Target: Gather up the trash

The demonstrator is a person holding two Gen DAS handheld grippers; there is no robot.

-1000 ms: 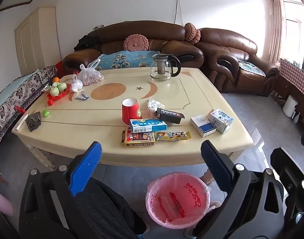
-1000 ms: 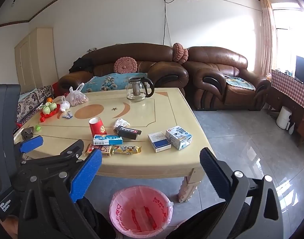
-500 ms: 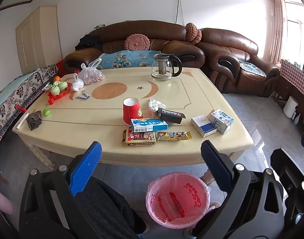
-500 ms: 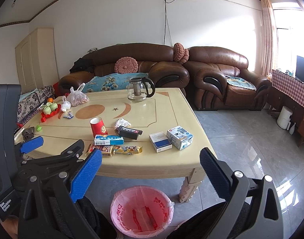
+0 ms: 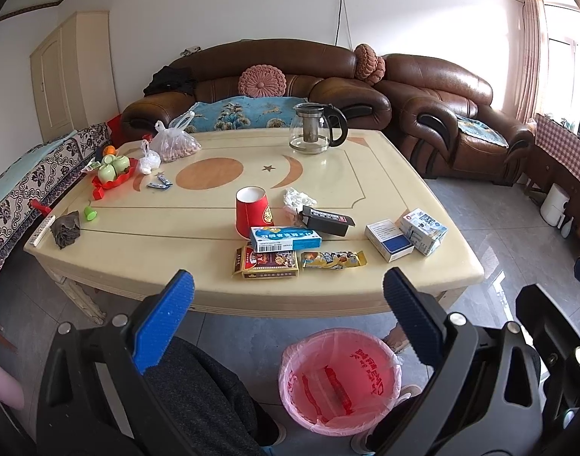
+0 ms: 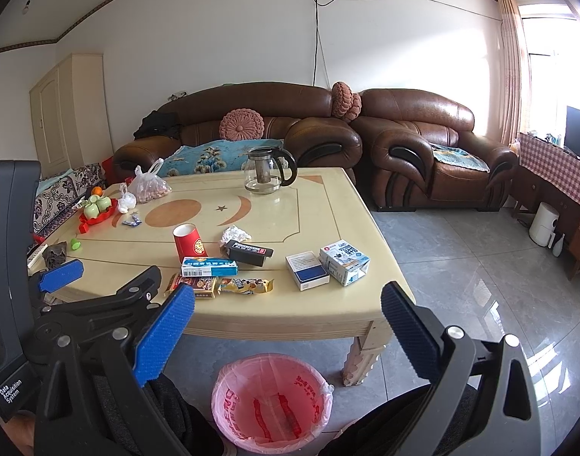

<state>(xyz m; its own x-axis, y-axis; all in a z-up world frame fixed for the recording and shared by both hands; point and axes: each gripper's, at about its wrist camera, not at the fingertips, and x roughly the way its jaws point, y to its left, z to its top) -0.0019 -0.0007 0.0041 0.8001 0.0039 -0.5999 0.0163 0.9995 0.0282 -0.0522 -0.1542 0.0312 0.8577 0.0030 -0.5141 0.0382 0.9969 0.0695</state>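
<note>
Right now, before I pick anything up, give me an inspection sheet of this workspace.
Surface: cream wooden coffee table, upright, crowded near its front edge.
Job's things: red paper cup, crumpled white tissue, yellow snack wrapper, small cardboard boxes, all on the table; pink-lined trash bin on the floor in front.
Clutter: glass teapot, red tray of green cups, clear bag of nuts.
Grippers: left gripper open, empty; right gripper open, empty.
Cables: black wall cable.
Surroundings: brown leather sofas, grey tiled floor.
</note>
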